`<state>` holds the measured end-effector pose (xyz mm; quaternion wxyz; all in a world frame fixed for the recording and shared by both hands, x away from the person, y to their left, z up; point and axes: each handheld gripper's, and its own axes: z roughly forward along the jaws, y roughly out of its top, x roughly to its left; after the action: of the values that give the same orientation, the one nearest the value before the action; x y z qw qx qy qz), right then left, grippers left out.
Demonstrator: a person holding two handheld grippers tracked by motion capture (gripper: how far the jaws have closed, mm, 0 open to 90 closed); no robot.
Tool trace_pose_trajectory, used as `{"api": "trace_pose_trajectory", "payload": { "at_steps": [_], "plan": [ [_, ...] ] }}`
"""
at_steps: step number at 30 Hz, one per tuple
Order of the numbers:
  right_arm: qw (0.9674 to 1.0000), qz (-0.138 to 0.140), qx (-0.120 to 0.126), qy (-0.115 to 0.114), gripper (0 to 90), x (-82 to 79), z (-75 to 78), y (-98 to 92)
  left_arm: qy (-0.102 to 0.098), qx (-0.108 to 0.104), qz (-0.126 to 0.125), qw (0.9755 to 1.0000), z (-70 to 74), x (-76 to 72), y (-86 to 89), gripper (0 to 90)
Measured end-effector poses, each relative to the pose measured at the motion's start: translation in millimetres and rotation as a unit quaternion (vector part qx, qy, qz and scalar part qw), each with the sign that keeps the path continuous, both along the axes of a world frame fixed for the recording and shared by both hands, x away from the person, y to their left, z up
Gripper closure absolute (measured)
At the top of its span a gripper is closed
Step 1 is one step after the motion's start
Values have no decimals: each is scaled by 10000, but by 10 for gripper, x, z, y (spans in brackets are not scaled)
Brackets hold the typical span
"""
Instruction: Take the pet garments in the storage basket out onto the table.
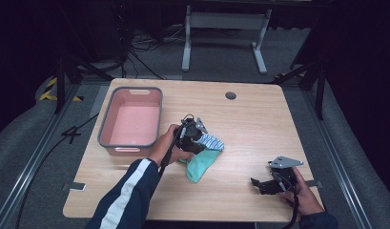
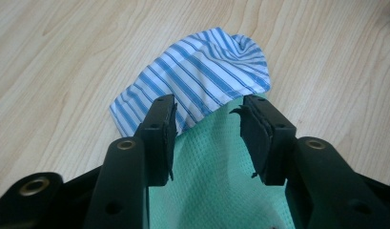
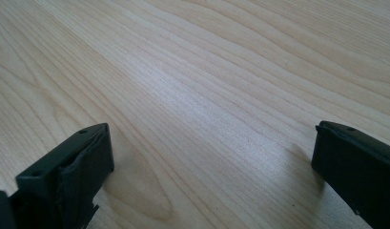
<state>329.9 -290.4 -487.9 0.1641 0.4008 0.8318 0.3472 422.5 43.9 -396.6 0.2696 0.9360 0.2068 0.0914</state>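
Jaws of my left gripper (image 2: 207,138) are standing partly apart in the left gripper view, their pads pressing on nothing, with the green cloth (image 2: 216,186) lying between and beneath them. No earlier picture is at hand, so I am reporting only how they stand. Just beyond the tips, the striped cloth (image 2: 202,81) is lying bunched on the table (image 2: 64,57), its near edge overlapping the green cloth.

From the high view, I am seeing the left gripper (image 1: 198,138) hovering over the 2 cloths near the table's middle, the left hand (image 1: 169,147) gripping it, a dark sleeve with a white stripe trailing to the bottom edge. Striped cloth (image 1: 212,141) is sitting just right of the gripper; green cloth (image 1: 202,163) is spreading toward me from it. Left of them, near but apart, the pink bin (image 1: 130,121) is resting on the table (image 1: 250,124).

My right gripper (image 1: 257,183) is sitting low near the table's front right corner, held in the right hand (image 1: 304,193), well apart from the cloths. Its jaws are gaping wide in the right gripper view (image 3: 209,157), with bare wood between them.
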Motion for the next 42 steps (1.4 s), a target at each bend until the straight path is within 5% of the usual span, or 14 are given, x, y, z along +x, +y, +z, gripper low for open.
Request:
{"api": "trace_pose_trajectory", "payload": {
  "at_steps": [19, 28, 42],
  "plan": [
    [10000, 0, 0, 0, 5, 0, 0, 0, -564, -105, -129, 9983, 304, -278, 202, 216],
    [10000, -1, 1, 0, 5, 0, 0, 0, -790, 29, -117, 9968, 373, -430, 411, 210],
    [10000, 0, 1, 0, 5, 0, 0, 0, -769, 307, -303, 9961, 341, -698, 728, 215]
  ]
}}
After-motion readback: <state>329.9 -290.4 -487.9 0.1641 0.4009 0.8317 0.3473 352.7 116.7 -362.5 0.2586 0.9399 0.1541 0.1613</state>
